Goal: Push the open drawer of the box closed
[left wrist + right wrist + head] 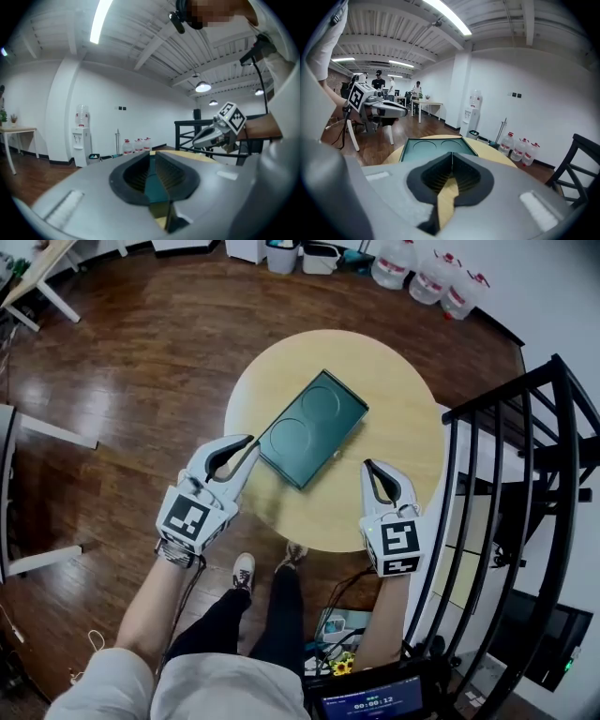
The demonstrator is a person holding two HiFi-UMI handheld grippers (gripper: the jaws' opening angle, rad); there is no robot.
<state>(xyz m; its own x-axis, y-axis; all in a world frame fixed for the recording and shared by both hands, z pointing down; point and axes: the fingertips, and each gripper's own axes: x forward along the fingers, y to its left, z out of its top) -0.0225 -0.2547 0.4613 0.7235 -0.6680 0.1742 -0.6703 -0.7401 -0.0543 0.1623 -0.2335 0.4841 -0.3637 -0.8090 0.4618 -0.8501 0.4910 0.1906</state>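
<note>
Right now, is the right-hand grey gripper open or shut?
Shut: the right gripper has its jaws meeting at the tips, with nothing between them.

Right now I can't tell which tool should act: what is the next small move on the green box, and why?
Probably ease the left tool forward against the near end of the green box. Its nearly closed tips sit at that end, aimed along the box, while the shut right tool hangs apart from it. Contact cannot be judged.

The box [311,428] lies centred on the table [398,381].
</note>
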